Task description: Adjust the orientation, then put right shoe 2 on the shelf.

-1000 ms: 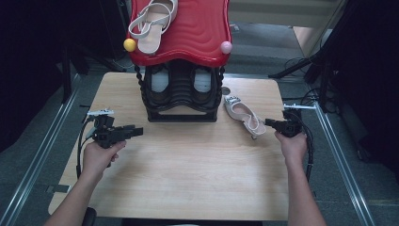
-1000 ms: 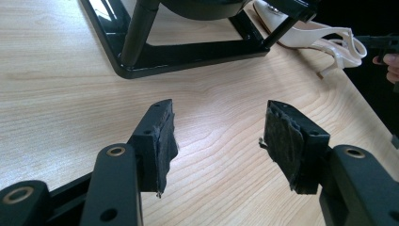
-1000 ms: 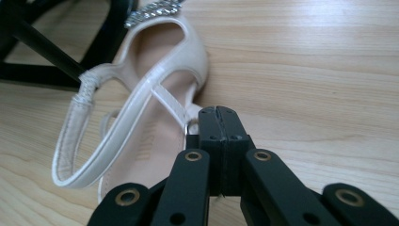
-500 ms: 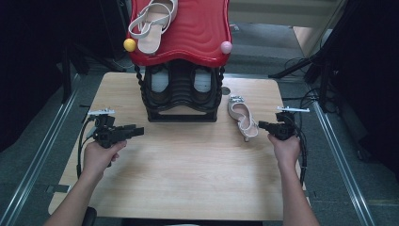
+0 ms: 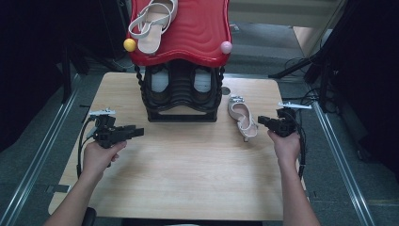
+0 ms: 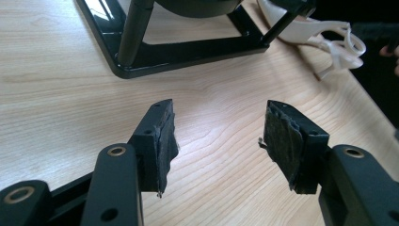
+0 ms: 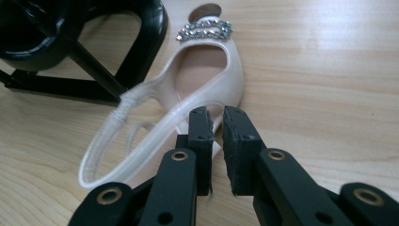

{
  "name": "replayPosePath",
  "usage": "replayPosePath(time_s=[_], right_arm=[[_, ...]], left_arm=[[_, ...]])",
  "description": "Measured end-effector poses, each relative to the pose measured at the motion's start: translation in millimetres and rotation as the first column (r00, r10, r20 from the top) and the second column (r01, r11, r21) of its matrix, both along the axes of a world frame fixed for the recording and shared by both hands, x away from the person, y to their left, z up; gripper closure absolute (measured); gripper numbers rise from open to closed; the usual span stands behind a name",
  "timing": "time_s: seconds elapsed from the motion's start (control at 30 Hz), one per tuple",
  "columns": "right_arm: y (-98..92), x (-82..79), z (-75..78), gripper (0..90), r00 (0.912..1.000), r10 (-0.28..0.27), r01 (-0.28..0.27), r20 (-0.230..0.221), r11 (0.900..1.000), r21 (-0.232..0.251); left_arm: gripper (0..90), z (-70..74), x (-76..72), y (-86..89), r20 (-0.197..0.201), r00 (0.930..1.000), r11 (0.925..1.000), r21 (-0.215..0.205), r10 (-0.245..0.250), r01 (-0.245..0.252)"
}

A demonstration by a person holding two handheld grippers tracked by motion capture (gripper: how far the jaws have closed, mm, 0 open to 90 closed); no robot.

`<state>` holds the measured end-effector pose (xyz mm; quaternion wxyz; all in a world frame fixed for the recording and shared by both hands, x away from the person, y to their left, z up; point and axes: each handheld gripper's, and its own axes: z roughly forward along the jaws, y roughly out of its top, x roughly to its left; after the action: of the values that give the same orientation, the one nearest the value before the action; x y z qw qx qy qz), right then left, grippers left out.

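A pale pink strappy sandal (image 5: 242, 117) with a jewelled toe lies on the wooden table (image 5: 188, 179), just right of the black shoe rack (image 5: 181, 106). In the right gripper view the sandal (image 7: 211, 80) lies just beyond my right gripper (image 7: 217, 113), its heel strap at the fingertips. The jaws have just been opening and stand a narrow gap apart with nothing between them. In the high view the right gripper (image 5: 260, 121) points left at the sandal's heel. My left gripper (image 5: 139, 131) hovers over bare wood left of the rack, and its own view shows that gripper (image 6: 219, 113) wide open and empty.
The rack carries a red wavy top (image 5: 197, 33) with a matching sandal (image 5: 150, 23) on it, a yellow ball (image 5: 130, 45) and a pink ball (image 5: 227, 47) at its corners. A pair of pale shoes (image 5: 160, 80) sits inside. Dark floor and cables surround the table.
The right hand has shifted slightly left toward the sandal's heel. The left hand and the sandal have stayed where they were.
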<state>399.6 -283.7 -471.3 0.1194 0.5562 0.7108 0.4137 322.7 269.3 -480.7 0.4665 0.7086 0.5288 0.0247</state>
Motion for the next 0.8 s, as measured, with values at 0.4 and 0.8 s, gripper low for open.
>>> replayPosePath(time_s=[0.4,0.8], right_arm=[[17.2,3.5,8.1,71.9,0.9986,0.007,-0.007,0.053,1.0,0.006],[38.0,10.3,8.6,67.8,0.9979,0.027,-0.026,0.059,1.0,-0.009]], left_arm=[[43.9,-1.1,-1.2,2.6,-0.006,0.9999,0.9999,-0.012,0.009,-0.009],[43.6,-2.4,-3.7,5.2,-0.011,0.9997,0.9997,-0.011,0.021,-0.021]])
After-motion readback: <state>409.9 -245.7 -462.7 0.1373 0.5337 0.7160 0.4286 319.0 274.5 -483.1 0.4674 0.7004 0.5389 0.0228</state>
